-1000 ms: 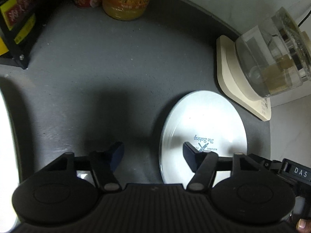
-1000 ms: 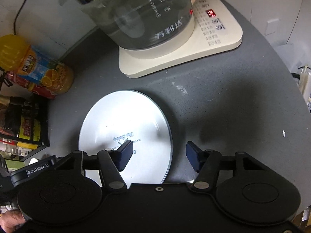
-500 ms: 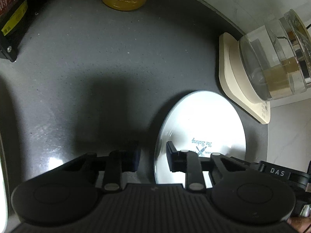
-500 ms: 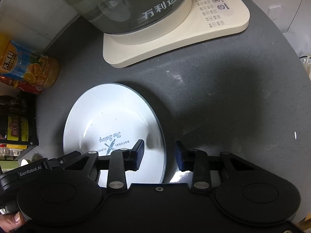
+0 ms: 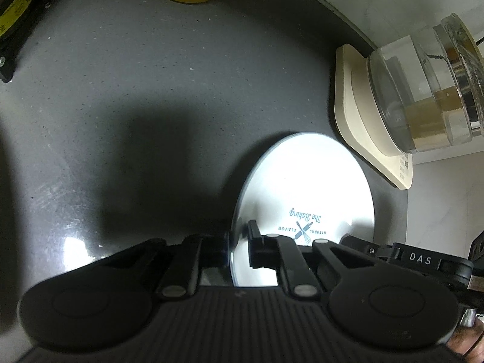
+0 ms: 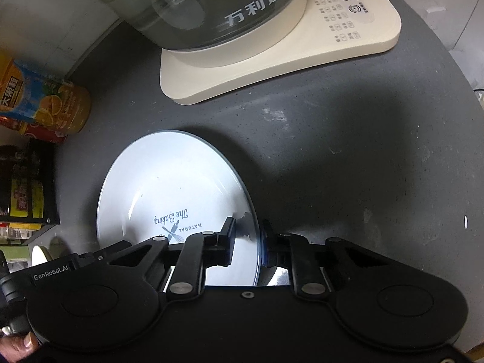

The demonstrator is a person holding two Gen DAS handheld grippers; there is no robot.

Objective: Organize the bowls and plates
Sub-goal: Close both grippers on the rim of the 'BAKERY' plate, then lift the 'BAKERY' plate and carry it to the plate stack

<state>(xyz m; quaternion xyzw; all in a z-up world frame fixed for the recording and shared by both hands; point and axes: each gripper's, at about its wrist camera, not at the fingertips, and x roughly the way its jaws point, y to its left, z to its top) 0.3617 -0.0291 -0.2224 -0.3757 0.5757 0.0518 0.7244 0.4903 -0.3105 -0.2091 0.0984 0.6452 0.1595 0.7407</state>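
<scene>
A white plate with blue "The Baking" print sits on the dark grey counter. It also shows in the right wrist view. My left gripper is shut on the plate's left rim, one finger under and one over it. My right gripper is shut on the plate's right rim in the same way. Both grippers hold the same plate from opposite sides.
A glass kettle stands on a cream heating base behind the plate. An orange juice bottle and a red can stand at the back left. A black rack with packets is at the left.
Both grippers were open astride the plate's rims a second ago. Their jaws have closed onto the rims, and both have moved in closer to the plate.
</scene>
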